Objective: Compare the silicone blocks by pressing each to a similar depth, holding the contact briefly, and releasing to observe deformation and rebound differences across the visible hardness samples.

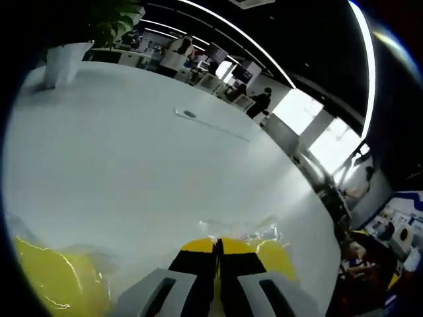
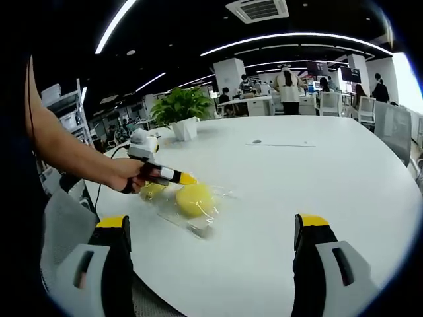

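In the right gripper view, the right gripper (image 2: 211,247) hangs nearest, jaws spread wide and holding nothing, well short of the samples. Beyond it on the white table (image 2: 317,185) lie two yellow silicone blocks inside a clear plastic wrap (image 2: 198,214): a rounded one (image 2: 194,199) toward the middle and a second (image 2: 152,190) just left of it, partly hidden. The left gripper (image 2: 186,178), held by the person's hand (image 2: 129,176), reaches in from the left with its yellow tip touching the top of the rounded block. In the left gripper view, the left gripper (image 1: 218,247) has its jaws clenched together with nothing between them, the tip pressed against yellow material (image 1: 274,254), while another yellow mass (image 1: 56,281) sits at the near left.

This looks like the press-and-hold phase. To do it well, push straight down rather than sideways so the wrapped block cannot slide, keep the depth modest, pause steadily, then lift cleanly. Farther off stands a potted plant (image 2: 180,109).
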A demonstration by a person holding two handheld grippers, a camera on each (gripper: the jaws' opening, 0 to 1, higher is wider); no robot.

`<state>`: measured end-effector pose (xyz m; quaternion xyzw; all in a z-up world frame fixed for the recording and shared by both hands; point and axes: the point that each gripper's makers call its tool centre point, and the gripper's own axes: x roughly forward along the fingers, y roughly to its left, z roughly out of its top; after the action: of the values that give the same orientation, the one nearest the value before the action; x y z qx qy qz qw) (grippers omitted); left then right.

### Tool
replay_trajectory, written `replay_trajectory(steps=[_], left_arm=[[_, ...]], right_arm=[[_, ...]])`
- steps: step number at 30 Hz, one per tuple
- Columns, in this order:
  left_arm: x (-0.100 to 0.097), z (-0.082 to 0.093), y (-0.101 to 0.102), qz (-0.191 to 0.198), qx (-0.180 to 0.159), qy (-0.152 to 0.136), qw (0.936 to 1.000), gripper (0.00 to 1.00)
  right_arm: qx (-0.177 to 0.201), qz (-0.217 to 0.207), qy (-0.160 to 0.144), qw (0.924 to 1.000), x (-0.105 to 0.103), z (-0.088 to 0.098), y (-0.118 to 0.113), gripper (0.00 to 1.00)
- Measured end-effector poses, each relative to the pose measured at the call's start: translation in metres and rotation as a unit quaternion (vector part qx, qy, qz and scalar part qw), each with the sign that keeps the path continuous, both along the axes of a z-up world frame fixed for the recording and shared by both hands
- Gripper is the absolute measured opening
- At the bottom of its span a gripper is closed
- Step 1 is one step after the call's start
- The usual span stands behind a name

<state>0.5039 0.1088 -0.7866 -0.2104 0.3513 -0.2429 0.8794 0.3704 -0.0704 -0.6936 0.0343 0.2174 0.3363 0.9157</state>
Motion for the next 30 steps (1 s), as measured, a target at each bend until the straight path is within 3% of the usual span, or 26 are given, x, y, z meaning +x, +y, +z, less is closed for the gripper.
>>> replay_trajectory(steps=[9,13,17,21,25,30], left_arm=[[0.001,-0.001,0.003,0.002,0.009,-0.003,1.0,0.04],[0.003,0.001,0.009,0.007,0.018,-0.009,0.9998,0.17],[0.014,0.022,0.015,0.031,-0.006,-0.039,0.9988,0.36],[0.022,0.052,0.014,0.013,-0.039,-0.088,0.9953,0.56],[0.024,0.072,0.027,-0.003,-0.022,-0.129,0.9914,0.73],[0.02,0.097,0.047,-0.02,-0.006,-0.159,0.9871,0.82]], right_arm=[[0.003,0.004,0.003,1.0,0.001,-0.002,0.005,0.96],[0.005,0.003,0.005,1.0,0.001,-0.001,0.005,0.96],[0.007,0.001,0.007,1.0,0.002,-0.002,0.004,0.96],[0.007,0.001,0.01,0.9999,0.004,-0.002,0.005,0.96],[0.008,0.004,0.002,1.0,0.008,0.001,0.009,0.96],[0.002,0.008,0.013,0.9999,0.013,0.001,0.012,0.96]])
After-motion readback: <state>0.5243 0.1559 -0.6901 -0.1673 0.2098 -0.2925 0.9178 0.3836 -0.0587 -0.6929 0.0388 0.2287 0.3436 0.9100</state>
